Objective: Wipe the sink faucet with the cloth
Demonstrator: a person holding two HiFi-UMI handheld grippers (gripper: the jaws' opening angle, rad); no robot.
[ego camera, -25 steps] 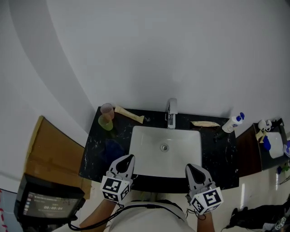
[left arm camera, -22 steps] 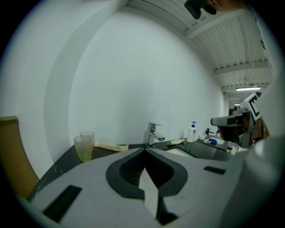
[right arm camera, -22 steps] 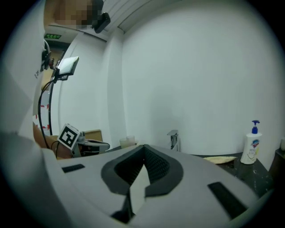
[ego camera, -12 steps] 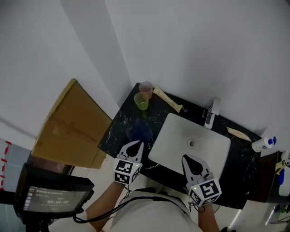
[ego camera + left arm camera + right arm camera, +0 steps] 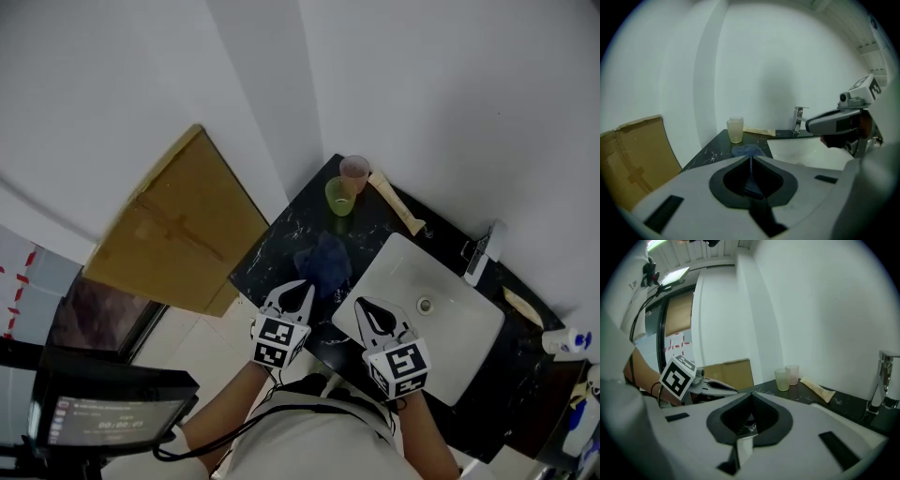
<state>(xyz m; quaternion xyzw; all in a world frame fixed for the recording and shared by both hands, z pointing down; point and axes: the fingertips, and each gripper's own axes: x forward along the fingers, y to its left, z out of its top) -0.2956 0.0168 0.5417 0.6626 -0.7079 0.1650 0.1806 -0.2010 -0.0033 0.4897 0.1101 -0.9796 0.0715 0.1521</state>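
The blue cloth (image 5: 323, 262) lies crumpled on the black counter (image 5: 272, 248), left of the white sink (image 5: 469, 347). The chrome faucet (image 5: 483, 251) stands at the sink's far rim, well away from both grippers. My left gripper (image 5: 302, 286) is shut and empty, its tip just short of the cloth (image 5: 747, 150). My right gripper (image 5: 361, 305) is shut too, over the sink's near-left corner, beside the left one. The left gripper view shows the faucet (image 5: 798, 119) far off, and in the right gripper view the faucet (image 5: 883, 380) stands at the right edge.
A green cup (image 5: 339, 197), a pink cup (image 5: 354, 172) and a beige tube (image 5: 398, 208) sit at the counter's back. A cardboard box (image 5: 178, 225) leans left of the counter. A dark screen (image 5: 103, 412) stands at bottom left, and a white bottle (image 5: 567, 342) at far right.
The view has swung left. Both grippers have moved left and down from the sink's front edge toward the counter's left part, and the left tip now sits close to the blue cloth.
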